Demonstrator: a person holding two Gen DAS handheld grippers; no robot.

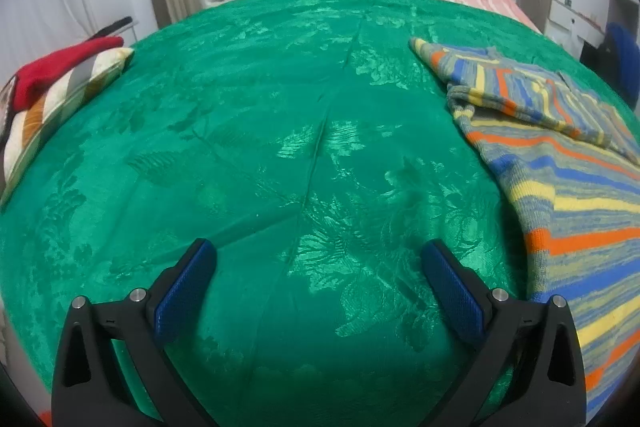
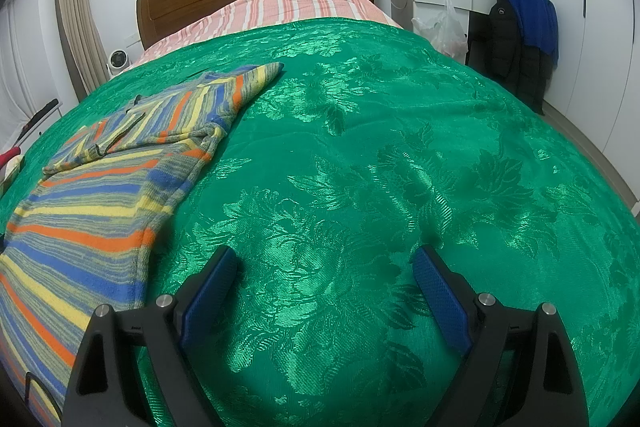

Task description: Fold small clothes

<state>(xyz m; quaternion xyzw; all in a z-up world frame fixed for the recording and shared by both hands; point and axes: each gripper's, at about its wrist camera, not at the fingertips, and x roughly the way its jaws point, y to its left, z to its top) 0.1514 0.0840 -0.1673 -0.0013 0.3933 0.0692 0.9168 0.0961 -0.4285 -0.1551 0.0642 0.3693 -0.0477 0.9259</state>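
Striped sweater [image 1: 560, 163] lay flat on the green bedspread [image 1: 280, 147], at the right of the left wrist frame and at the left of the right wrist frame. I saw the left gripper [image 1: 318, 251] with fingers wide apart over bare bedspread, and the right gripper [image 2: 324, 259] likewise, both empty.

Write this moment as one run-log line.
left tongs: open, empty | right tongs: open, empty | striped sweater: flat on green bedspread, sleeves folded in
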